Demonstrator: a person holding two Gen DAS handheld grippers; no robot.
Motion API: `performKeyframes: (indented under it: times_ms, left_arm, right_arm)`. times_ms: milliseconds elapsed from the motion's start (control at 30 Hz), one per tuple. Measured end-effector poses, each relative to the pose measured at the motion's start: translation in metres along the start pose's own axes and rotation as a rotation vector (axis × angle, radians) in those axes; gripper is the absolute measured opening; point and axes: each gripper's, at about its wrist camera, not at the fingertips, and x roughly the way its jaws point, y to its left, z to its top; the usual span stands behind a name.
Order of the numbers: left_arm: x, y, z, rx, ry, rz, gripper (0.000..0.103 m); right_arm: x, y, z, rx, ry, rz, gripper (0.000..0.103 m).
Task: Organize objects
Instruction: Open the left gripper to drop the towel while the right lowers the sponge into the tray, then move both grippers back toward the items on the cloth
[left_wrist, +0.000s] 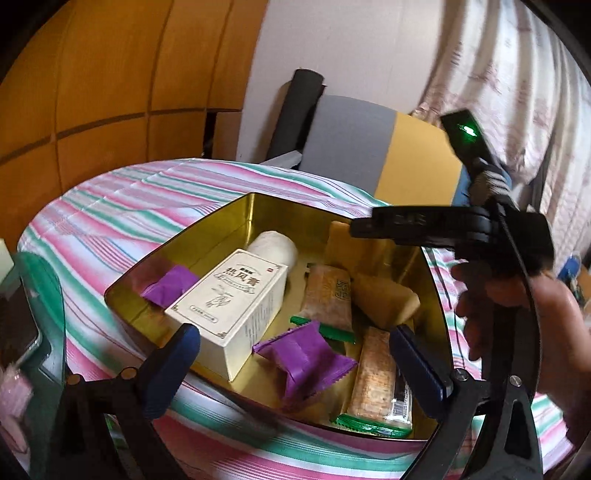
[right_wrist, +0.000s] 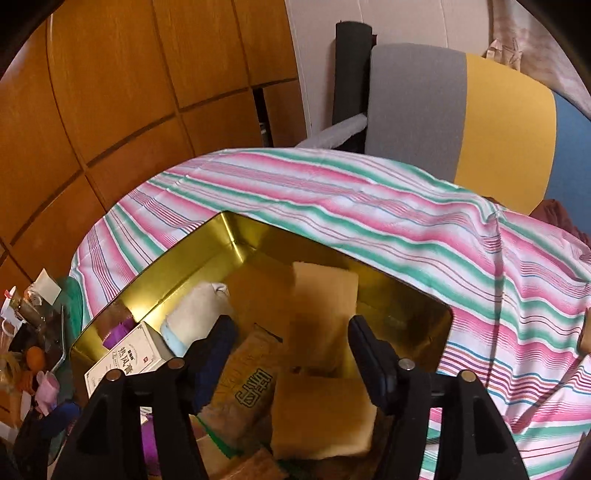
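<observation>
Tin (left_wrist: 236, 206) sits mid-cloth (left_wrist: 110, 206), full of snacks; right gripper (right_wrist: 291, 354) half open over tan packets (right_wrist: 321, 299) at 12 o'clock, left gripper (left_wrist: 295, 354) wide and empty near box (left_wrist: 236, 310) — risk: either finger clips the rim, shoving it.

One gold rectangular metal tin (left_wrist: 236, 214) holds one cream cardboard box (left_wrist: 236, 310), one white paper roll (left_wrist: 275, 249), two purple foil wrappers (left_wrist: 308, 354), two green-edged clear biscuit packets (left_wrist: 375, 384) and two tan paper-wrapped blocks (left_wrist: 384, 299)
</observation>
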Motion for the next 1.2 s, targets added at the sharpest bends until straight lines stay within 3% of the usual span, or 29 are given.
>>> performKeyframes:
  times_ms: [400,667,1200]
  left_arm:
    - [-0.005,-0.022,-0.009,0.052,0.018,-0.046,0.103]
    - [-0.009,-0.044,-0.017,0.109,0.038,-0.096,0.103]
    - [-0.023,-0.103,-0.039,0.282,0.069,-0.217,0.103]
  right_arm:
    - [-0.057,-0.032,-0.032,0.16,-0.093,-0.017,0.066]
    - [-0.098,-0.061,-0.073,0.227,-0.145,-0.093,0.066]
    - [-0.142,-0.152,-0.167,0.434,-0.114,-0.255,0.066]
